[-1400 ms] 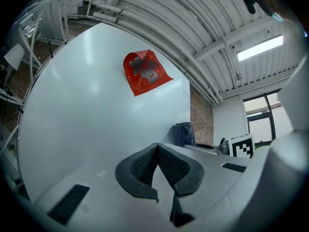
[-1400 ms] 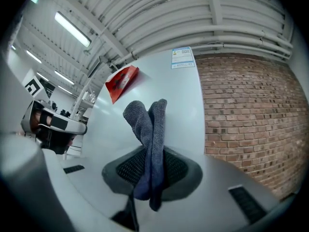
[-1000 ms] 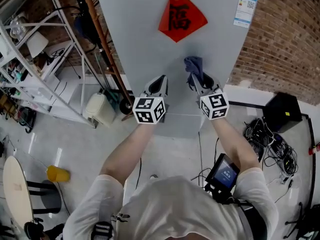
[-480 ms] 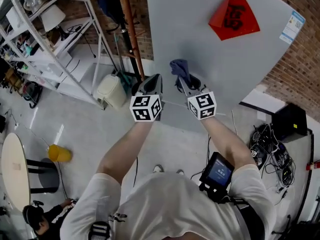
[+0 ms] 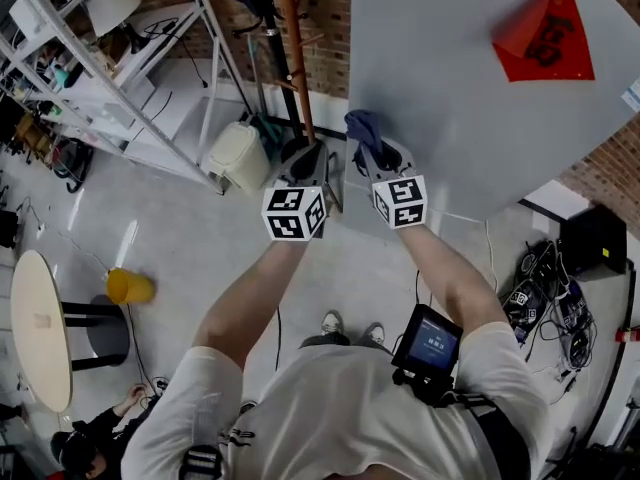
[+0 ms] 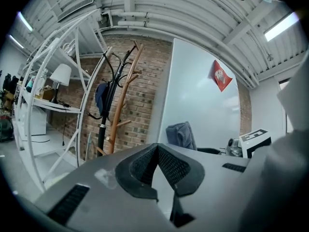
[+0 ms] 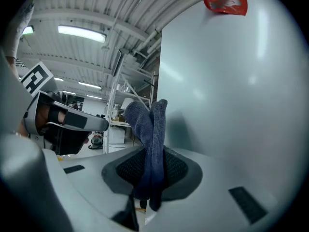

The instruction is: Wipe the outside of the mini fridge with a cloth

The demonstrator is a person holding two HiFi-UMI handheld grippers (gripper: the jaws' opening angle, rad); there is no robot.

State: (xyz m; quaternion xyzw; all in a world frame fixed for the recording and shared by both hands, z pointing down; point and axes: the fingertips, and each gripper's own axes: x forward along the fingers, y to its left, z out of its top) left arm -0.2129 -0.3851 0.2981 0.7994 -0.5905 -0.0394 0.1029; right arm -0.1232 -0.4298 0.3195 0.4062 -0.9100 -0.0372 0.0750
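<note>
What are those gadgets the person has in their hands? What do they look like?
The left gripper and right gripper are grey plastic, tapering to two jaws lined with black meshed pads. Each bears a white cube printed with black square markers. The person wears a white short-sleeved T-shirt.

Brick wall [image 6: 145,95] and wooden coat rack [image 6: 121,105] dead ahead of the left gripper [image 6: 157,151] jaws, white shelving [image 6: 50,105] off to their left, strip light [image 7: 82,33] overhead, grey floor [image 5: 180,238] below.
</note>
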